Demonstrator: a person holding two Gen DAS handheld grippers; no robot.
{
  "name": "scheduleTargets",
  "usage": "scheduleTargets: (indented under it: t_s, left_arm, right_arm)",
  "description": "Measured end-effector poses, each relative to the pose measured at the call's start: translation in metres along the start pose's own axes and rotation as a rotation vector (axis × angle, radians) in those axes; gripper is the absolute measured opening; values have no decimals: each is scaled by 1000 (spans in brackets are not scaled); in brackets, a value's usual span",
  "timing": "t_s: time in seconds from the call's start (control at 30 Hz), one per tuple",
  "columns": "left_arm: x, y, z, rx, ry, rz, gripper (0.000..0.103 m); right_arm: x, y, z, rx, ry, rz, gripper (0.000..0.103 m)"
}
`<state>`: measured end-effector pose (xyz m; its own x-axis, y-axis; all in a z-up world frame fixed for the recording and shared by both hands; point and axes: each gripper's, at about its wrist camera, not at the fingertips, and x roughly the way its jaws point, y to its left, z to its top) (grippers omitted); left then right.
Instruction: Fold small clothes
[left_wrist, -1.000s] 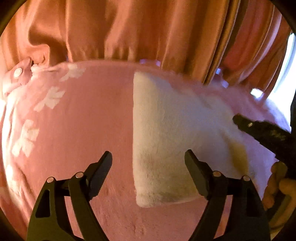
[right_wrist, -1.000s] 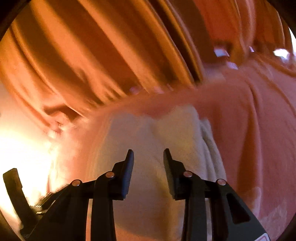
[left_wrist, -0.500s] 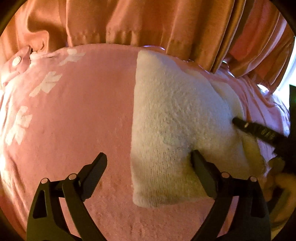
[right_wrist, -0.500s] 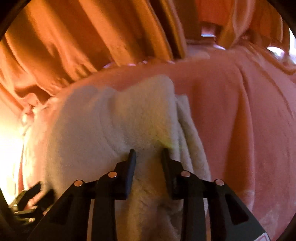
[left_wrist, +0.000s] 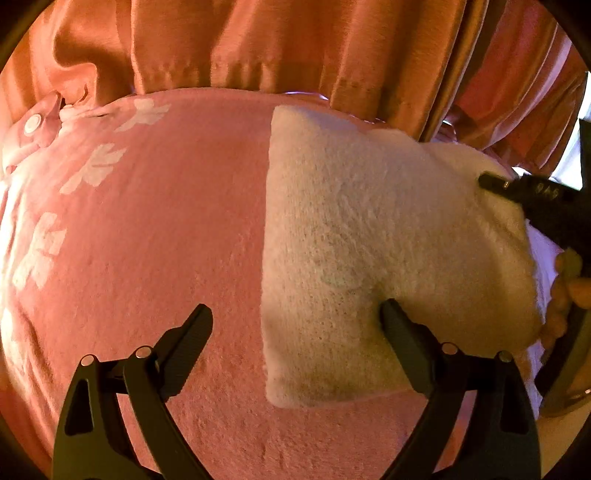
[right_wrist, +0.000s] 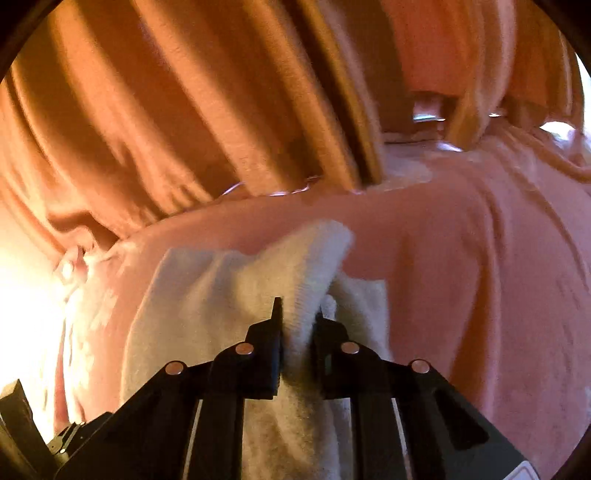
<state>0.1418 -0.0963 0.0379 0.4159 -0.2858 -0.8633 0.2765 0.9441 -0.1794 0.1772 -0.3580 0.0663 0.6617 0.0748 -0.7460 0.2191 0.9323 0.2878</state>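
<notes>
On pink blanket (left_wrist: 155, 236), curtain (left_wrist: 295, 40) behind | L fingers (left_wrist: 295, 317) wide, empty | R fingers (right_wrist: 297, 314) closing on cream cloth (right_wrist: 229, 295)

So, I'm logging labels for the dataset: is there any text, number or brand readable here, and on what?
Right gripper, its jaws closing on the cream garment: raised marks on its finger, left wrist view, too blurred to read.
Garment and pink blanket: no text, only white flower shapes on the blanket.
</notes>
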Motion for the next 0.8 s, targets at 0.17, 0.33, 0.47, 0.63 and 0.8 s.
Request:
scheduleTargets:
  t_s: [0.17,0.33,0.47,0.63,0.8]
  left_arm:
    - [0,-6,-2,16,-4,10,91]
    - [-2,-2,-3,12,0,10,91]
    - [-3,-4,-5,9,0,15,91]
    - [-9,-5,-10,25,11,29,91]
    - [-8,-5,-19,21,29,28,91]
  right_arm:
    - [38,-17,-15,9,134,-64,17]
    - [-46,4,-21,-2,-24,11,18]
    - [-39,13,-64,-83,112,-22,16]
    - [-29,1,-75,-33,178,-19,13]
    - [-39,2,-81,-49,148,-87,19]
